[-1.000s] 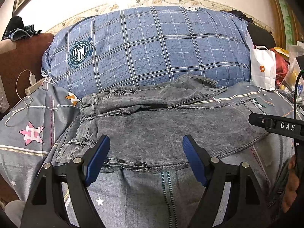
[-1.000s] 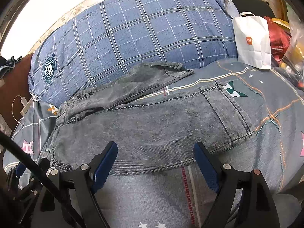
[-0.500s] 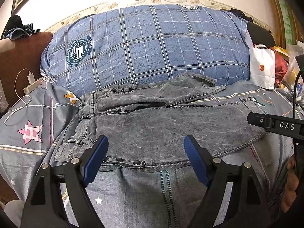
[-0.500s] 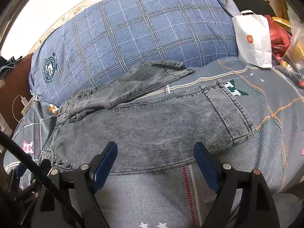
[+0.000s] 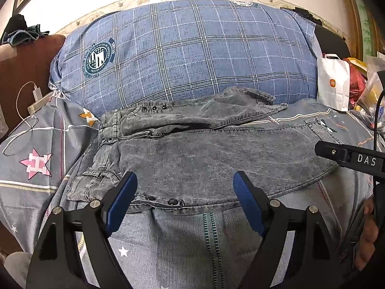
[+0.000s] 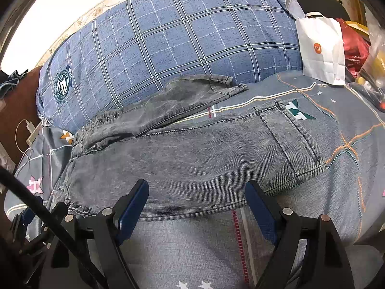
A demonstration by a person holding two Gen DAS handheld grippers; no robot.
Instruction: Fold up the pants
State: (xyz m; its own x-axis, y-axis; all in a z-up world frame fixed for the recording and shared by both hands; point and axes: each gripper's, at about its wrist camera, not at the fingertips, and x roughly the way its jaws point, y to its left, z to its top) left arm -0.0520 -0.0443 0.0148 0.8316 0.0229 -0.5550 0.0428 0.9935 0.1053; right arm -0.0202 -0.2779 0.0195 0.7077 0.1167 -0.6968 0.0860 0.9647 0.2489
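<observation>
- Pants [image 5: 216, 159] – grey washed denim, spread sideways across the bed, waistband to the left, leg cuffs to the right. Near leg lies flat and smooth; far leg is bunched and angled up vs the pillow, so the two legs aren't stacked yet. Prob. laid out like this to give a straight near edge for a lengthwise fold.
- Far leg's cuff [image 6: 226, 84] touches the base of the pillow; it likely needs pulling flat before anything folds cleanly.
- Left gripper [image 5: 185, 197] – jaws wide apart, holding nothing, hovering just over the near edge by the snap buttons at the waist end. Placement suits a pinch on that edge.
- Right gripper [image 6: 197, 204] – also spread wide, empty, over the near edge further toward the cuff end. Two grippers spaced along one edge = lift w/o sagging, I'd judge.
- Whether either set of pads actually touches cloth – can't tell, fisheye angle is poor.
- Bedsheet [image 6: 336, 125] – grey, star pattern, under the pants.
- Pillow [image 5: 192, 55] – big blue plaid, behind.
- White paper bag [image 6: 320, 48] at far right, well apart from the pants.
</observation>
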